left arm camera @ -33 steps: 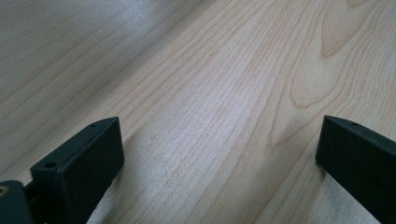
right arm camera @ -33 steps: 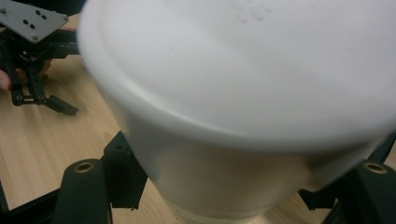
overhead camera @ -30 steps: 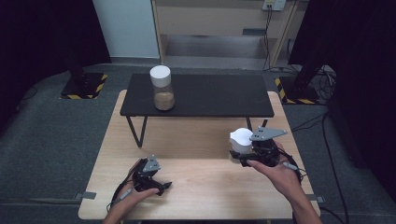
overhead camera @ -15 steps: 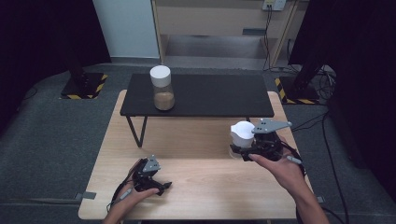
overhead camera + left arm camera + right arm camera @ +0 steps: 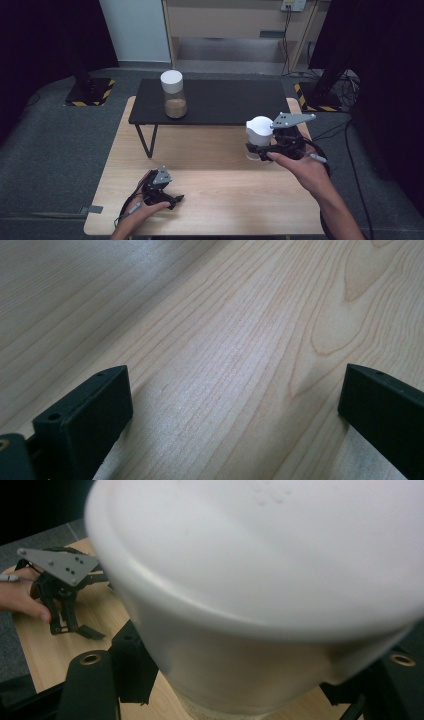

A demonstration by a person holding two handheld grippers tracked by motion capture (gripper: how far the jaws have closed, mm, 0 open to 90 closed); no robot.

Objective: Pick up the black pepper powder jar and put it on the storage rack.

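On the wooden tabletop (image 5: pixel 210 200), the left tongs (image 5: pixel 172 199) rest wide open and empty, well left of the black shelf (image 5: pixel 225 102), where one white-lidded jar (image 5: pixel 173 94) stands. To the right, the right tongs (image 5: pixel 256 149) clamp a second white-lidded jar (image 5: pixel 259 135), now lifted higher than a second ago, apparently bound for that shelf.
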